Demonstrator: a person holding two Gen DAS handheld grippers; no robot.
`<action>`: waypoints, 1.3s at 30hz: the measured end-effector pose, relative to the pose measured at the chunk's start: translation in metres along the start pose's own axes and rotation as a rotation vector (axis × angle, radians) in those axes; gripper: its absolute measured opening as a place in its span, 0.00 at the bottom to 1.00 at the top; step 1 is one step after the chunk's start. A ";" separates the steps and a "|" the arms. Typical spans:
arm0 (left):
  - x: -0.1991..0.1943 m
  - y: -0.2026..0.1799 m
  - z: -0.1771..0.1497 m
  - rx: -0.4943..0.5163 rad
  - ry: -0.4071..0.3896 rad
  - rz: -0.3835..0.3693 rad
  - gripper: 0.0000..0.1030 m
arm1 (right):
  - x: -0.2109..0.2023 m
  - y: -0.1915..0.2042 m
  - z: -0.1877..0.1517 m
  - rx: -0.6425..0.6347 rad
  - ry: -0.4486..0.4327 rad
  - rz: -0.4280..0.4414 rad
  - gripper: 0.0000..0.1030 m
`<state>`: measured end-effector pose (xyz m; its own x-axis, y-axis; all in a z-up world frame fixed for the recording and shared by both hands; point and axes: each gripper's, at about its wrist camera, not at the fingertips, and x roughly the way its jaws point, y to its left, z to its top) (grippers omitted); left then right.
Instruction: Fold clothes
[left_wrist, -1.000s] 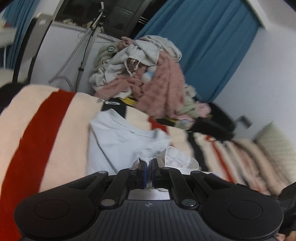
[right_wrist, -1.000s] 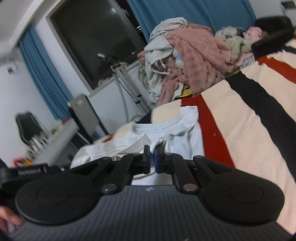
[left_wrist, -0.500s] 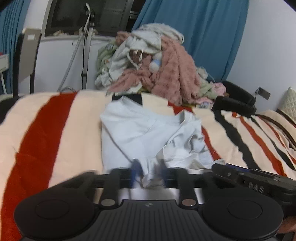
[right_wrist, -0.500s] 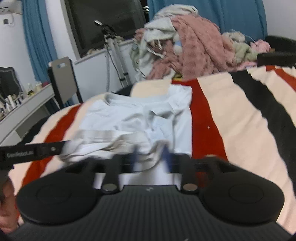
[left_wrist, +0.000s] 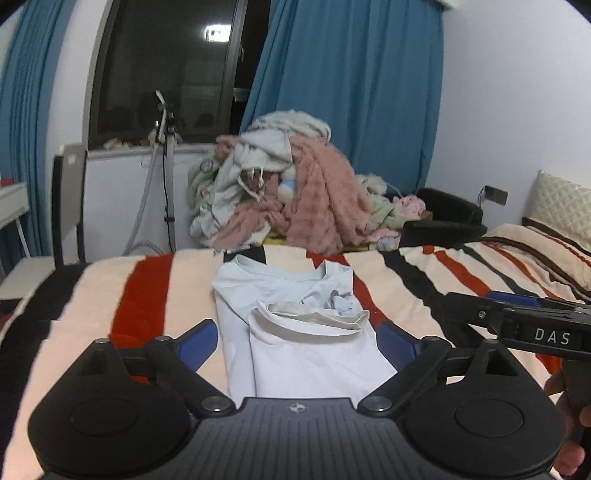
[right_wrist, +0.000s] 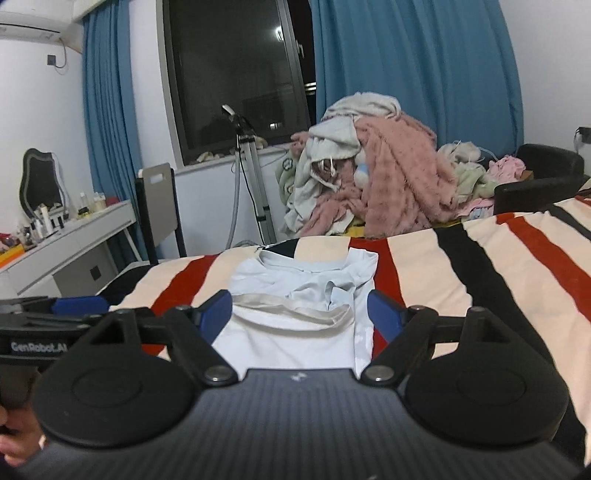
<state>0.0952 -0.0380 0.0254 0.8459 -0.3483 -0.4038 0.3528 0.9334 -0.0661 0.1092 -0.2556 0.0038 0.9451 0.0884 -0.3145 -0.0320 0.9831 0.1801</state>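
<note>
Left wrist view: pale blue shirt (left_wrist: 280, 295) lies flat on striped blanket (left_wrist: 155, 295), lower half folded up over it, white inner side up, hem band across the middle. Left gripper (left_wrist: 297, 334) jaws opening wide, nothing pinched, shirt lying between and below the blue fingers (left_wrist: 195, 339). Right gripper (right_wrist: 299, 314) likewise opening, empty, fingers either side of the fold; its black body shows at the left view's right edge. Clothes pile (left_wrist: 291, 192) sits past the bed's far edge, blue curtain (left_wrist: 354, 85) behind, tripod (right_wrist: 247, 177) near the window.
</note>
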 end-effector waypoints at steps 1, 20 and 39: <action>-0.011 -0.002 -0.004 0.001 -0.008 0.002 0.93 | -0.010 0.002 -0.003 -0.001 -0.003 -0.003 0.79; -0.068 -0.021 -0.077 0.037 -0.046 0.065 0.94 | -0.068 0.010 -0.055 -0.026 -0.070 0.009 0.75; -0.026 0.002 -0.088 -0.149 0.122 0.058 0.93 | -0.049 -0.023 -0.068 0.195 0.037 -0.068 0.83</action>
<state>0.0387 -0.0199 -0.0442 0.8050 -0.2887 -0.5183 0.2339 0.9573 -0.1700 0.0414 -0.2722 -0.0479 0.9303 0.0319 -0.3654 0.0986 0.9377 0.3330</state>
